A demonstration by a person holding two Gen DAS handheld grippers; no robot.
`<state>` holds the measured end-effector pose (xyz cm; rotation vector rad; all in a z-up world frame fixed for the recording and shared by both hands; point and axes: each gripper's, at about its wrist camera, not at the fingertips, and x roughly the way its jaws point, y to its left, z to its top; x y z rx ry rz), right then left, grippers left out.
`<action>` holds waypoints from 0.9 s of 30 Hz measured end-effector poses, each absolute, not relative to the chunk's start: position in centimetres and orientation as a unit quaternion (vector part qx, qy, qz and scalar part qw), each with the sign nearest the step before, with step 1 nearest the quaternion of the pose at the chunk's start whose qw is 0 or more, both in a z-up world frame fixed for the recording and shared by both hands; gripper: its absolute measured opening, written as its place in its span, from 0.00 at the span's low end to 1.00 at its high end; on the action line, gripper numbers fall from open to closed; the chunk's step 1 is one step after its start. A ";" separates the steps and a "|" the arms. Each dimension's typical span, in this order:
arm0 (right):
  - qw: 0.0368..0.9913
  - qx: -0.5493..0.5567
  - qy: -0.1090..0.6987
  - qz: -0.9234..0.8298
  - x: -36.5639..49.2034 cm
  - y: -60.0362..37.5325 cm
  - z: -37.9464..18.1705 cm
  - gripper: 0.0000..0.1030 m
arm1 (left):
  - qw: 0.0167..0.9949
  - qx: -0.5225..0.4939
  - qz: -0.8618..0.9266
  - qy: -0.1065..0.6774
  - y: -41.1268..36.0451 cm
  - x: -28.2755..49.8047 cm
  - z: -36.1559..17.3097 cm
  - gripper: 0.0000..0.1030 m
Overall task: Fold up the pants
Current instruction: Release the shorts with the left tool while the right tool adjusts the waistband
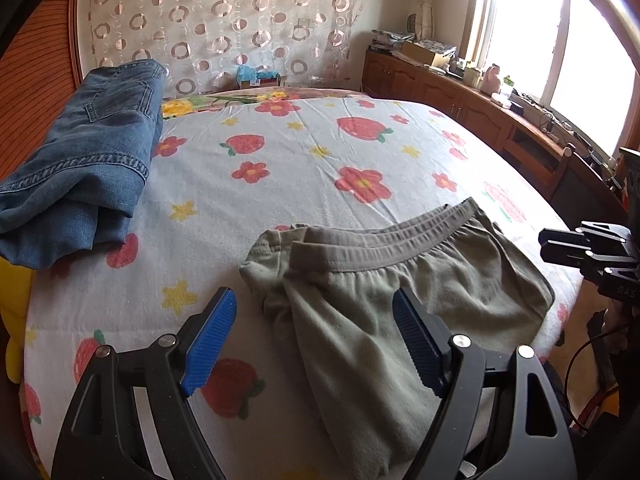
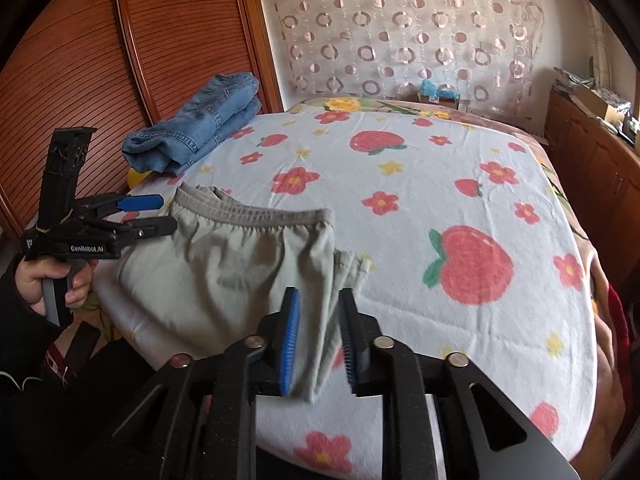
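Observation:
Grey-green pants [image 1: 400, 292] with an elastic waistband lie folded on the near edge of the bed, also in the right wrist view [image 2: 240, 272]. My left gripper [image 1: 316, 312] is open, its blue pads straddling the pants' left part just above the cloth; it also shows in the right wrist view [image 2: 160, 212] at the waistband's left end. My right gripper [image 2: 320, 312] has its jaws partly closed around a hanging fold of the pants; in the left wrist view it [image 1: 560, 244] sits by the bed's right edge.
Folded blue jeans [image 1: 84, 152] lie at the bed's far left, also in the right wrist view [image 2: 200, 128]. The strawberry-print sheet [image 2: 440, 200] covers the bed. A wooden cabinet [image 1: 480, 104] with clutter runs under the window. A slatted wardrobe [image 2: 120, 60] stands left.

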<state>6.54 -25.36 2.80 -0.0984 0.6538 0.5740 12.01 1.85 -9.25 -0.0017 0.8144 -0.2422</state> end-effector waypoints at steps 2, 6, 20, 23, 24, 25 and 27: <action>0.905 -0.046 0.314 0.282 7.6 -24.6 2.8 0.24 | 0.912 -0.002 -0.114 0.395 2.0 12.3 -9.3 0.79; 0.904 -0.046 0.317 0.284 10.0 -23.1 2.6 0.27 | 0.914 -0.002 -0.106 0.391 2.4 13.2 -9.2 0.79; 0.897 -0.046 0.343 0.276 14.7 -20.6 1.4 0.11 | 0.918 -0.011 -0.108 0.381 2.7 12.9 -8.9 0.79; 0.908 -0.032 0.321 0.269 14.7 -21.3 1.9 0.06 | 0.919 -0.008 -0.110 0.380 2.5 12.8 -8.8 0.79; 0.912 -0.024 0.316 0.260 14.8 -21.6 1.9 0.06 | 0.919 -0.006 -0.110 0.379 2.5 12.8 -8.8 0.79; 0.914 -0.017 0.317 0.251 14.9 -21.8 1.8 0.06 | 0.919 -0.004 -0.108 0.379 2.4 12.8 -8.9 0.79; 0.911 -0.017 0.330 0.245 15.2 -21.8 1.3 0.06 | 0.918 -0.003 -0.103 0.384 2.5 13.1 -9.2 0.79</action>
